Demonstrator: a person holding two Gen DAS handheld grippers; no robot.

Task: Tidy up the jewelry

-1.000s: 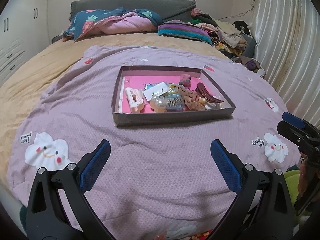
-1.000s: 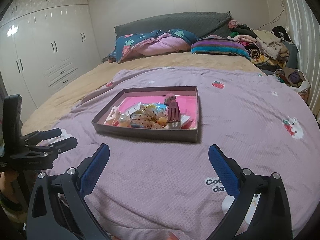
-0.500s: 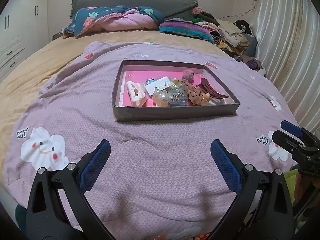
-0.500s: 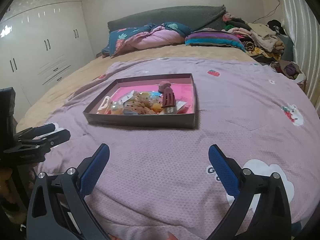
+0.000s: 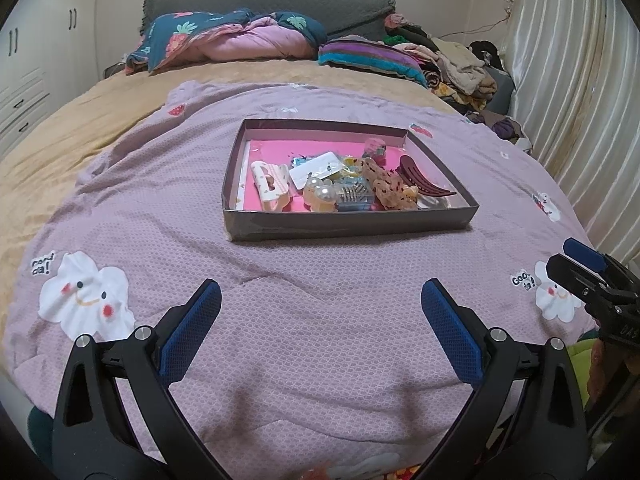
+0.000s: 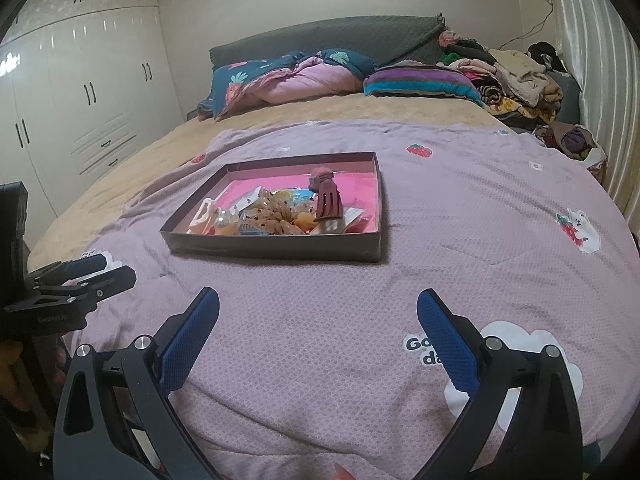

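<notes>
A shallow grey box (image 5: 344,225) (image 6: 276,245) with a pink floor sits on the lilac blanket in the middle of the bed. Inside lies a heap of hair clips and jewelry: a cream claw clip (image 5: 270,182), a white card (image 5: 318,169), pearl pieces (image 5: 320,196), a dark red claw clip (image 5: 420,182) (image 6: 329,200). My left gripper (image 5: 320,300) hangs open near the bed's front edge, well short of the box. My right gripper (image 6: 318,308) is open too, to the right of the left one, nothing between its fingers.
A lilac blanket (image 5: 280,280) with cloud prints covers the tan bed. Pillows and a folded quilt (image 5: 240,40) lie at the headboard. A pile of clothes (image 5: 460,64) sits at the far right by the curtain. White wardrobes (image 6: 80,100) line the left wall.
Both grippers have moved forward and slightly lower over the bed, so the box looks nearer. Both have stayed open.
</notes>
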